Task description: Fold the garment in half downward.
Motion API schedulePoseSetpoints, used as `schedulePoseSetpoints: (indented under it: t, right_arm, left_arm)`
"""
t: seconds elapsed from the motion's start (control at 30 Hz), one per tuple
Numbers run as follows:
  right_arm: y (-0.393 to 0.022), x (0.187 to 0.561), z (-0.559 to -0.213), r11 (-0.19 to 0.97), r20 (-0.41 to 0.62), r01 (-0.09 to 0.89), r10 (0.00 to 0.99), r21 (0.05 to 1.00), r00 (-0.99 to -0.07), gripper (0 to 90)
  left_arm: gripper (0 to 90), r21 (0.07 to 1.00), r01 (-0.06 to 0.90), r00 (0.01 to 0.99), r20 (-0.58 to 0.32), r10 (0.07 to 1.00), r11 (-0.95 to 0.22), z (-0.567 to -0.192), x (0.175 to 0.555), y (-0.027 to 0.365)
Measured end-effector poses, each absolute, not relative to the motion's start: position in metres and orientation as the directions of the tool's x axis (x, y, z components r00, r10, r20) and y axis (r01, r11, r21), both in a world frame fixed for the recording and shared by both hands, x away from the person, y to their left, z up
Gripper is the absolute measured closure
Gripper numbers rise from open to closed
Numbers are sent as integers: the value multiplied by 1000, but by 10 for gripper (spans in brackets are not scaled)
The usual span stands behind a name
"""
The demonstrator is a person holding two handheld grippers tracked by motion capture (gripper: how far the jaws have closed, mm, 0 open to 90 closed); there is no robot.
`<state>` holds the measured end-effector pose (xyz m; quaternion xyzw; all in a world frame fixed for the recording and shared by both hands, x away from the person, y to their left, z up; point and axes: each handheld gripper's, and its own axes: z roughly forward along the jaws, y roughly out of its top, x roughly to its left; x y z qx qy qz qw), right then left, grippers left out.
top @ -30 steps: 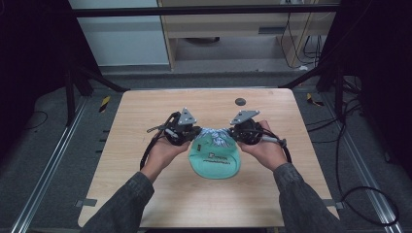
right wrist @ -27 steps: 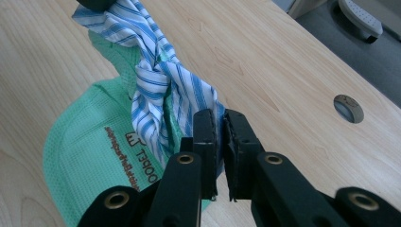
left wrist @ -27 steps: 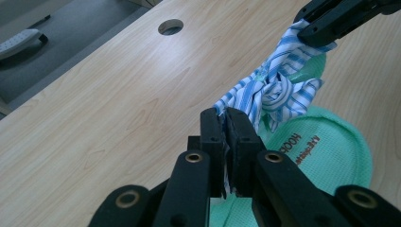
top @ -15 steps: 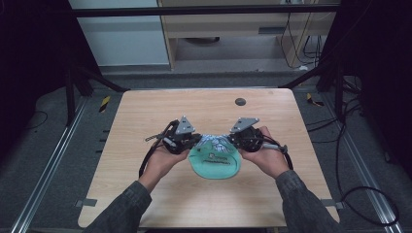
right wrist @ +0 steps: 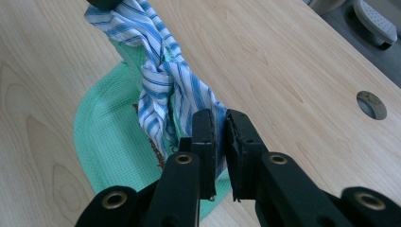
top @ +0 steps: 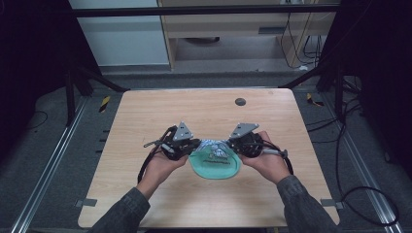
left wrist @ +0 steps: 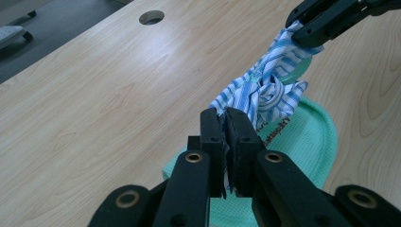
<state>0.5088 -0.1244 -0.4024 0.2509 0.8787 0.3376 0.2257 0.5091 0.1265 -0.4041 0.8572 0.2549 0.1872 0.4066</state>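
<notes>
Pale wooden table, dark surrounds. Left gripper pinches one end of a knotted blue-and-white striped cloth (lifted, taut); green waffle-weave cloth lies flat beneath; right gripper pinches the other end.

Black jaws (brass rivets), grey sleeves.

Left gripper and striped cloth shifted nearer person (prob. slightly lower).

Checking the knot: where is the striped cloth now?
In the high view, the blue-and-white striped cloth stretches between both grippers, above the green mesh bag, near the table's middle.
</notes>
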Motion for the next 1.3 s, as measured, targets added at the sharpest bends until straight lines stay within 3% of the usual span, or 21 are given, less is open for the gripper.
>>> schedulePoseSetpoints:
  t: [0.87, 1.1, 1.3]
  right_arm:
    - [-132, 496, -414, 650, -217, 291, 585, 702, -782, 839]
    - [-133, 490, -420, 645, -199, 298, 581, 703, -789, 772]
    - [-131, 485, -427, 634, -166, 307, 574, 709, -802, 640]
  left_arm:
    - [867, 784, 280, 816, 109, 568, -553, -424, 496, 118]
    - [866, 786, 278, 818, 108, 565, -553, -424, 493, 119]
    - [865, 789, 273, 818, 110, 564, -551, -423, 492, 120]
